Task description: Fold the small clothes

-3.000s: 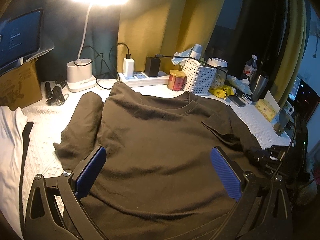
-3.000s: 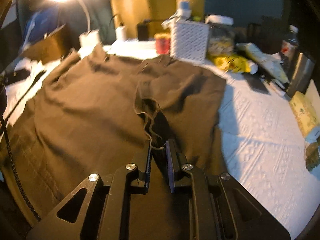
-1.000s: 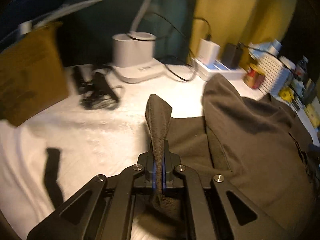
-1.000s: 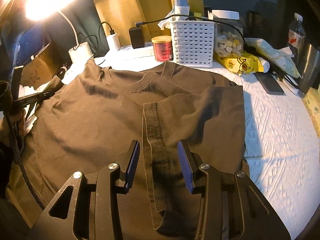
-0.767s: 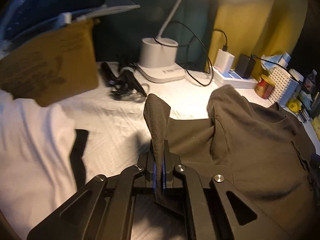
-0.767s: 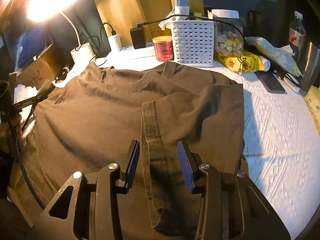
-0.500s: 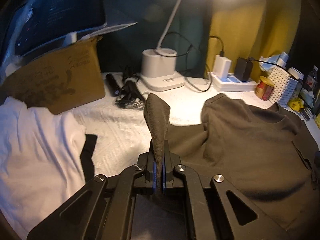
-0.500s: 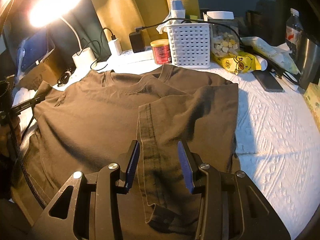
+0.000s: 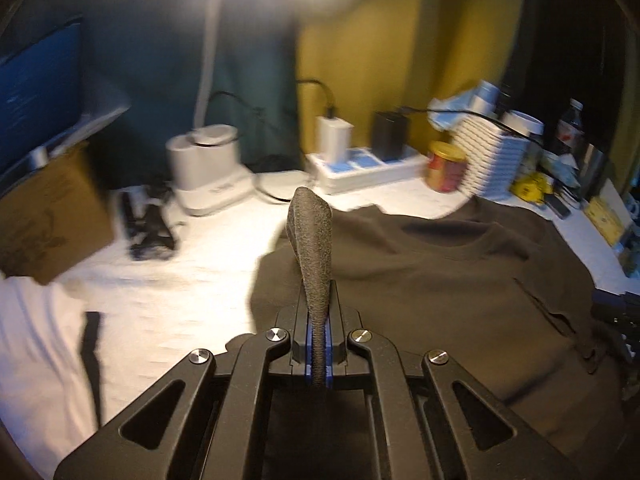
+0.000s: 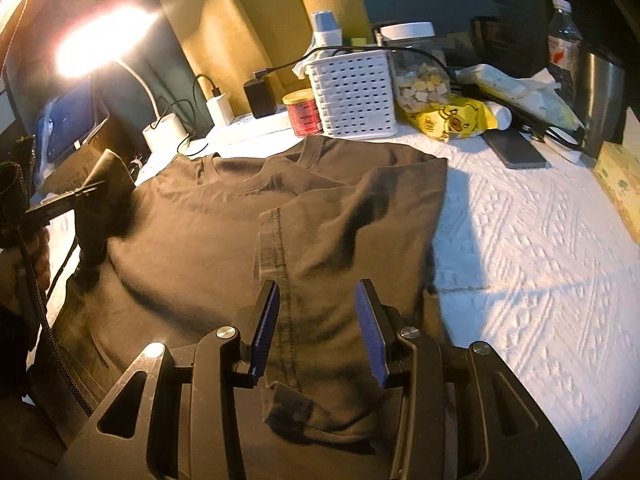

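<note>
Where left hand-held gripper (image 9: 318,344) clamps sleeve (image 9: 312,240) (right hand-held gripper (image 10: 318,330) apart): basket (image 10: 354,96), lamp base (image 9: 208,176) behind.

No text can be read; print on the cardboard box (image 9: 44,216) is too blurred.

The left hand-held gripper (image 9: 318,344) is clamped tight (jaws pinching a strip of fabric), angled downward. The right hand-held gripper (image 10: 318,332) tilts down too, jaws standing apart, gripping nothing.
</note>
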Motion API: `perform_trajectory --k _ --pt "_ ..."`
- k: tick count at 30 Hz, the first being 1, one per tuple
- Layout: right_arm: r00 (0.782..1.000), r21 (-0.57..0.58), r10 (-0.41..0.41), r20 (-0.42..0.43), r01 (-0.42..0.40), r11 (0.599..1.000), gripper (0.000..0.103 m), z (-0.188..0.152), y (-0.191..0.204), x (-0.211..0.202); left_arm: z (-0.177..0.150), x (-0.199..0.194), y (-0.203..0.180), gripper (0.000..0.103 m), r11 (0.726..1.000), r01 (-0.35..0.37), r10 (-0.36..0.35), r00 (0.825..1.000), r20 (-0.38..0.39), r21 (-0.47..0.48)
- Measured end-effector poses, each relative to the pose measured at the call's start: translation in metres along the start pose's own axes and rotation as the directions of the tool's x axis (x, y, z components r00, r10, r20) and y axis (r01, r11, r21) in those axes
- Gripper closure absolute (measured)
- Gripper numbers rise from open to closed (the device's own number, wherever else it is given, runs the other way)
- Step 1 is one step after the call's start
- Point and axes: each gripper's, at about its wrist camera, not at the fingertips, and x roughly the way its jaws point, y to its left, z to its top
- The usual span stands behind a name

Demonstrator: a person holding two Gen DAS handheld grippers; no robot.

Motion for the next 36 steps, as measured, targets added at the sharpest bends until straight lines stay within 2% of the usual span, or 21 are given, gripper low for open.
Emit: perform_trajectory --k 5,11,13,15,17,20,23,26,31,33,35,36 --pt "1.0 0.018 -0.005 0.009 0.005 1.0 0.061 -0.004 -0.009 -0.007 -0.008 0.025 -0.032 0.1 0.998 0.058 -0.056 0.996 -0.075 0.032" --pt "1.0 0.041 -0.005 0.024 0.004 0.999 0.061 -0.01 -0.015 -0.015 -0.025 0.042 -0.061 0.098 0.992 0.107 -0.095 0.981 -0.168 0.064" --pt "1.0 0.044 -0.004 0.025 0.003 0.999 0.061 -0.011 -0.015 -0.015 -0.03 0.044 -0.068 0.085 0.99 0.122 -0.106 0.975 -0.196 0.072" --pt "1.0 0.045 -0.001 0.025 -0.001 0.999 0.061 -0.012 -0.015 -0.015 -0.032 0.043 -0.071 0.058 0.986 0.152 -0.135 0.968 -0.21 0.065" --pt "1.0 0.043 0.004 0.026 -0.005 0.999 0.061 -0.012 -0.014 -0.015 -0.032 0.039 -0.072 0.048 0.984 0.169 -0.155 0.966 -0.206 0.052" --pt "1.0 0.037 0.008 0.026 -0.009 0.999 0.061 -0.012 -0.011 -0.015 -0.03 0.031 -0.069 0.047 0.98 0.19 -0.177 0.966 -0.19 0.053" --pt "1.0 0.032 0.01 0.025 -0.011 0.999 0.061 -0.011 -0.009 -0.014 -0.025 0.032 -0.06 0.047 0.985 0.167 -0.156 0.973 -0.169 0.051" --pt "1.0 0.03 0.009 0.027 -0.01 0.999 0.061 -0.01 -0.008 -0.016 -0.019 0.042 -0.049 0.046 0.988 0.152 -0.144 0.972 -0.184 0.028" --pt "1.0 0.034 -0.001 0.025 0.0 0.999 0.061 -0.01 -0.01 -0.018 -0.025 0.055 -0.057 0.045 0.976 0.216 -0.203 0.946 -0.255 0.025" --pt "1.0 0.036 -0.005 0.025 0.004 0.999 0.061 -0.01 -0.01 -0.019 -0.028 0.052 -0.07 0.039 0.968 0.246 -0.225 0.938 -0.263 0.048" --pt "1.0 0.037 -0.01 0.024 0.009 0.999 0.061 -0.01 -0.011 -0.02 -0.029 0.046 -0.083 0.036 0.95 0.31 -0.285 0.919 -0.273 0.049" --pt "1.0 0.038 -0.012 0.024 0.011 0.999 0.061 -0.01 -0.011 -0.02 -0.03 0.042 -0.089 0.036 0.932 0.361 -0.336 0.898 -0.283 0.039"
